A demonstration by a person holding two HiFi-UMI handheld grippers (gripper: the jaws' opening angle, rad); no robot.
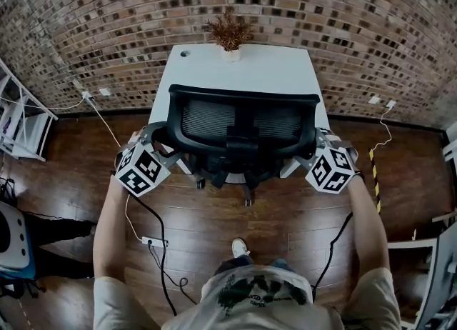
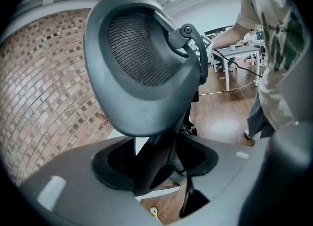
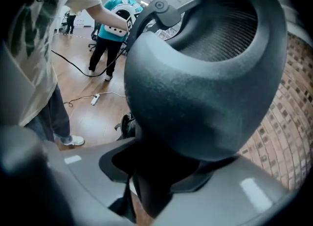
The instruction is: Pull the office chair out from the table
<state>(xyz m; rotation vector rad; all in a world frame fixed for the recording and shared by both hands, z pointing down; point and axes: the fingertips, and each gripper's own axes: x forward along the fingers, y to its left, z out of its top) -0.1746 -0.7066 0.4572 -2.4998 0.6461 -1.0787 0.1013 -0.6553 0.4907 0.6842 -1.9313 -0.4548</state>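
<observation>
A black office chair [image 1: 243, 118] with a mesh back stands pushed in at the white table [image 1: 243, 64]. My left gripper [image 1: 153, 146] is at the left edge of the backrest and my right gripper [image 1: 315, 151] at its right edge. In the left gripper view the backrest [image 2: 142, 58] looms close, and its lower frame sits between the open jaws of the left gripper [image 2: 156, 166], with a sliver of gap on one side. In the right gripper view the backrest frame [image 3: 205, 88] fills the space between the jaws of the right gripper [image 3: 161, 171], which is shut on it.
A dried plant [image 1: 229, 32] stands at the table's far edge against the brick wall [image 1: 343, 14]. A power strip [image 1: 152, 241] and black cables lie on the wood floor behind the chair. A white shelf [image 1: 18, 121] stands at the left. A person in teal [image 3: 115, 19] stands further back.
</observation>
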